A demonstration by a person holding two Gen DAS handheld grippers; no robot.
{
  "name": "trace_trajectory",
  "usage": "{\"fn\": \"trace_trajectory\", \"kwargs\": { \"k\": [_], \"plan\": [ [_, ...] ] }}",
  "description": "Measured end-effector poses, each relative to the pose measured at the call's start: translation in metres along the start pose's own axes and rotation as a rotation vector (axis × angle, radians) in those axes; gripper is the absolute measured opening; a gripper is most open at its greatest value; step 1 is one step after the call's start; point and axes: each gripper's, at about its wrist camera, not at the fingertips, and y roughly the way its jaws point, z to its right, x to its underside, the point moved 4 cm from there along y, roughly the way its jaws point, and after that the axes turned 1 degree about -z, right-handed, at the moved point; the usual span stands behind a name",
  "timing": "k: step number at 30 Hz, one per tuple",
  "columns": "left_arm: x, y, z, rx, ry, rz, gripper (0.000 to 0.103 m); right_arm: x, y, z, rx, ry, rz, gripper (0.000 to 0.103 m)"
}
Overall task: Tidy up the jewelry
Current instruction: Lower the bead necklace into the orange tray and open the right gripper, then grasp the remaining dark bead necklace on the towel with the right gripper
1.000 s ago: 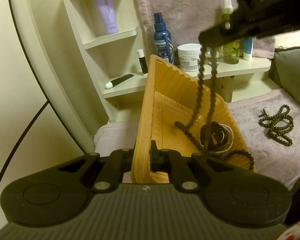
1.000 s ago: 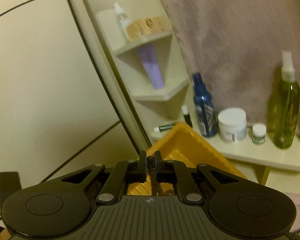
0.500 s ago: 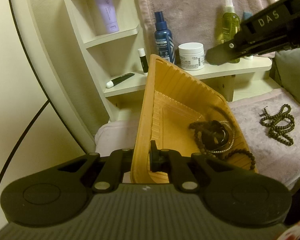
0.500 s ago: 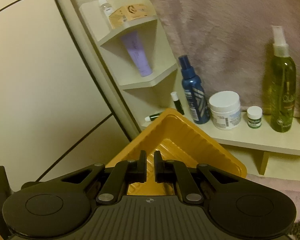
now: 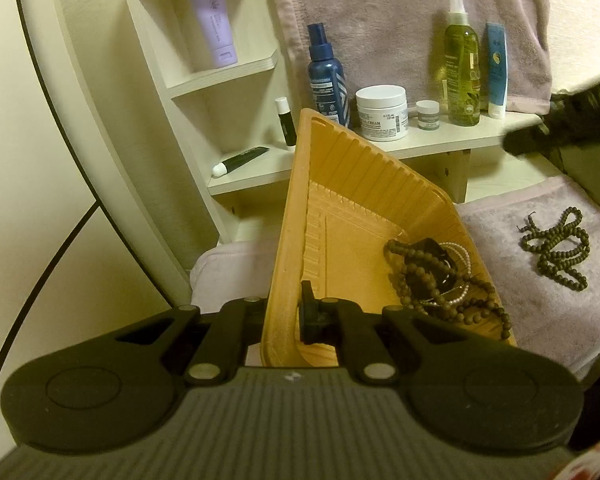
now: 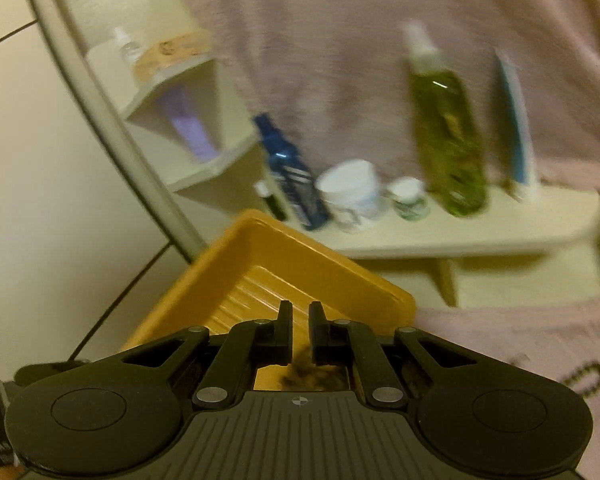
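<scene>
My left gripper [image 5: 288, 312] is shut on the near rim of the orange tray [image 5: 340, 184] and holds it tilted. In the tray lie a brown bead necklace [image 5: 416, 280], a pearl strand [image 5: 460, 252] and a dark piece [image 5: 432, 252]. A second brown bead necklace [image 5: 556, 248] lies on the pink towel [image 5: 540, 312] to the right. My right gripper [image 6: 300, 320] is slightly open and empty, above the tray [image 6: 284, 268]; it shows as a dark blur at the right edge of the left wrist view [image 5: 560, 128].
A white shelf [image 5: 440, 140] behind the tray carries a blue spray bottle [image 5: 326, 76], a white cream jar [image 5: 382, 112], a small jar [image 5: 428, 116], a green bottle [image 5: 462, 76] and a blue tube [image 5: 496, 68]. A corner shelf [image 5: 228, 76] holds a lilac tube.
My right gripper let the brown bead necklace drop into the tray, opened slightly, and moved away to the right. The left gripper kept its hold on the tray.
</scene>
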Motion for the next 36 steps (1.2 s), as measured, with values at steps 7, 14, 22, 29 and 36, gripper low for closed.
{"fn": "trace_trajectory", "kwargs": {
  "k": [7,14,22,29,36],
  "plan": [
    [-0.001,-0.001,0.001,-0.002,0.003,0.000,0.006,0.041,-0.023,0.054,0.125,0.147,-0.024,0.034],
    [-0.001,-0.001,0.001,-0.003,0.005,0.000,0.006,0.071,-0.050,0.087,0.272,0.159,-0.037,0.039],
    [-0.001,-0.002,0.002,-0.004,0.008,0.001,0.006,0.082,-0.060,0.104,0.372,0.114,-0.037,0.040],
    [-0.001,-0.002,0.002,-0.005,0.011,0.000,0.006,0.080,-0.052,0.105,0.406,0.038,-0.035,0.040],
    [-0.001,-0.002,0.002,-0.006,0.012,-0.002,0.006,0.076,-0.041,0.107,0.427,-0.067,-0.043,0.040]
  ]
}}
